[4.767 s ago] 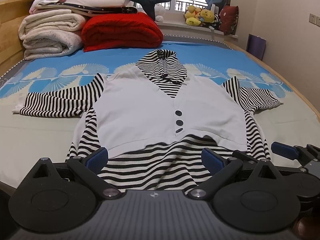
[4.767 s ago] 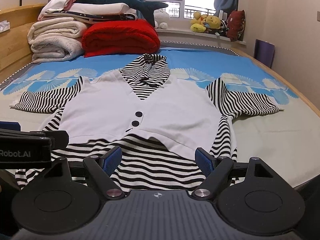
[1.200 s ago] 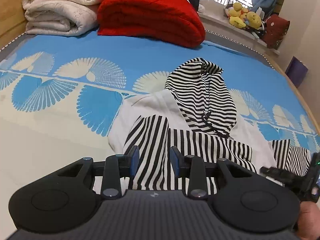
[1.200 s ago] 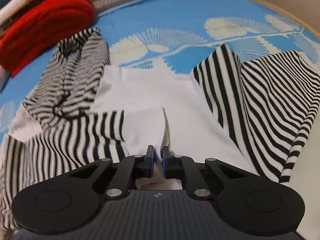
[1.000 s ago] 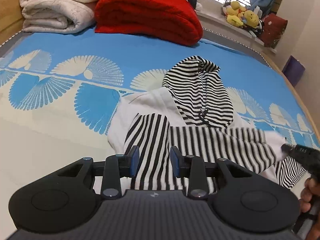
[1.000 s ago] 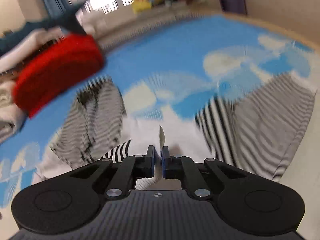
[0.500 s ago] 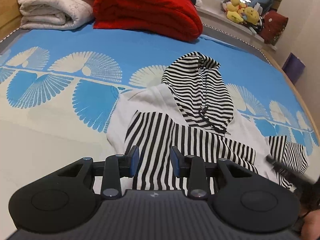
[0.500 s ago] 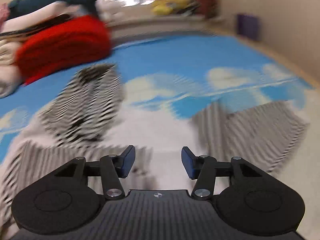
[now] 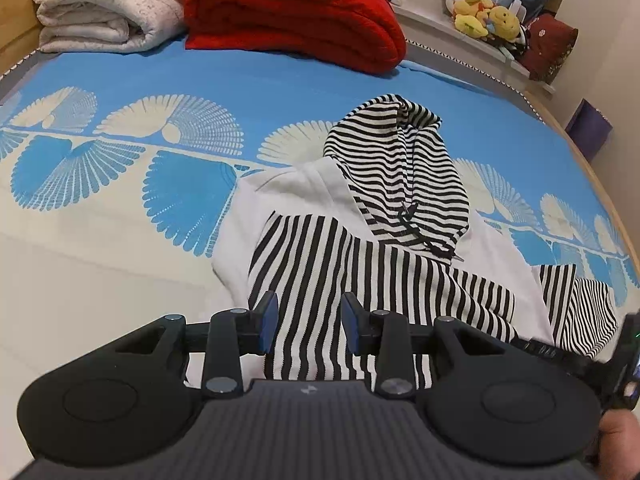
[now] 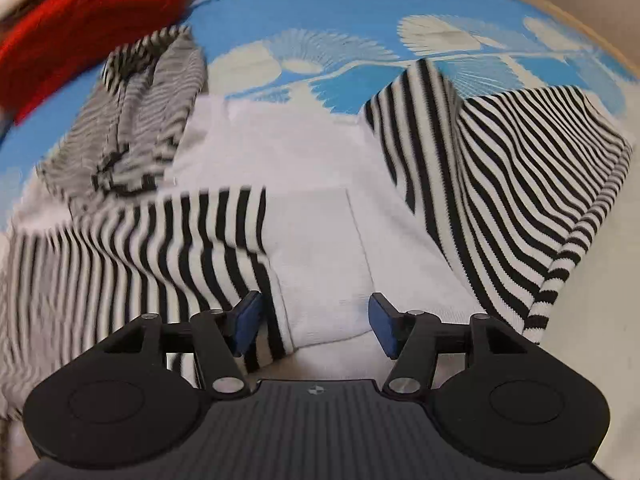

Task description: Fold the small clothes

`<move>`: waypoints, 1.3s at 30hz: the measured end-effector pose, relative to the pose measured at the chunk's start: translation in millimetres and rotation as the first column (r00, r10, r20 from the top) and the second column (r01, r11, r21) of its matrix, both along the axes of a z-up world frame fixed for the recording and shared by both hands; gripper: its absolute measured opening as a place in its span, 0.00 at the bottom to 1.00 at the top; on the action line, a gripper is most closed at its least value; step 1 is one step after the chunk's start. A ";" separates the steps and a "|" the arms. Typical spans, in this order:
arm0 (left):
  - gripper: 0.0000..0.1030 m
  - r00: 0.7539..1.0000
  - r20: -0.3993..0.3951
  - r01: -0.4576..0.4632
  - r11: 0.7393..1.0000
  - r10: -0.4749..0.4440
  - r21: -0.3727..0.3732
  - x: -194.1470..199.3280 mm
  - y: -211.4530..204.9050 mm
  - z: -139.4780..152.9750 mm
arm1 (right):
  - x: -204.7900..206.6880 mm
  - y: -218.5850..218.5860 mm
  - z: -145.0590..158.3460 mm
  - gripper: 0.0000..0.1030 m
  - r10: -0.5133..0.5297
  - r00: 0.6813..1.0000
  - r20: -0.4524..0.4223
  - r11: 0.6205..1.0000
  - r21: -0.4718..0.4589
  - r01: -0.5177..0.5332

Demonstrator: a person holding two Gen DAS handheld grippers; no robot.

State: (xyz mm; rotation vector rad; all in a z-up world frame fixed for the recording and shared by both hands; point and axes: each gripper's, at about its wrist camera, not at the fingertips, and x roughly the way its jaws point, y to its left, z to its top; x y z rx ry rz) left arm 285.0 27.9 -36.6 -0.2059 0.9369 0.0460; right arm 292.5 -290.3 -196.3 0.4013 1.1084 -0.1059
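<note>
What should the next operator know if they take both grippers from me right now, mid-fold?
Left gripper: open, holding nothing, over the folded-in striped sleeve.
Right gripper: open, holding nothing, over the white front panel.
The black-and-white striped hooded top with a white front lies on the blue fan-print bedsheet, hood pointing away.
Done: the left sleeve is folded across the chest.
Left: the right striped sleeve is still spread out; fold it in, then probably the hood and body.
</note>
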 end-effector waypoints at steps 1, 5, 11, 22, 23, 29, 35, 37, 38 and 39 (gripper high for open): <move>0.37 1.000 -0.002 0.003 1.000 -0.003 0.002 0.3 -1.1 -0.4 | 0.6 -1.0 7.1 0.57 0.003 1.000 0.026 1.000 -0.001 -0.003; 0.45 1.000 -0.006 0.014 1.000 -0.014 0.010 2.1 -7.2 -2.7 | -1.1 4.9 34.1 0.57 0.068 0.987 0.146 0.997 -0.036 -0.064; 0.48 0.999 -0.020 0.031 0.999 -0.031 0.016 6.1 -20.8 -9.0 | -8.4 -2.8 60.9 0.57 0.105 0.968 0.226 0.994 -0.005 -0.107; 0.48 0.997 -0.029 0.072 0.997 -0.072 0.030 16.0 -54.9 -16.6 | -23.3 -47.6 76.4 0.57 0.067 0.952 0.298 0.997 0.005 -0.072; 0.48 0.997 -0.025 0.073 0.997 -0.073 0.028 17.6 -56.4 -15.8 | -24.7 -53.4 76.8 0.56 0.058 0.951 0.304 0.998 0.008 -0.064; 0.48 0.999 0.017 -0.038 0.999 0.038 -0.008 29.5 -30.5 -2.0 | -34.1 -95.4 81.5 0.54 -0.043 0.939 0.341 0.999 0.019 0.038; 0.48 0.994 -0.003 -0.107 0.994 0.107 -0.012 36.0 -10.6 -3.6 | -46.4 -157.7 80.7 0.36 -0.207 0.907 0.368 0.978 0.048 0.203; 0.48 0.995 -0.004 -0.098 0.995 0.098 0.000 35.1 -12.1 -4.4 | -50.5 -185.4 75.2 0.36 -0.275 0.891 0.362 0.960 0.059 0.273; 0.48 0.996 -0.004 -0.093 0.996 0.093 0.005 34.4 -12.9 -4.9 | -52.3 -198.8 71.9 0.36 -0.309 0.881 0.358 0.949 0.063 0.308; 0.48 0.996 -0.005 -0.089 0.996 0.089 0.007 34.0 -13.7 -5.2 | -54.5 -215.4 66.7 0.36 -0.354 0.869 0.347 0.933 0.069 0.352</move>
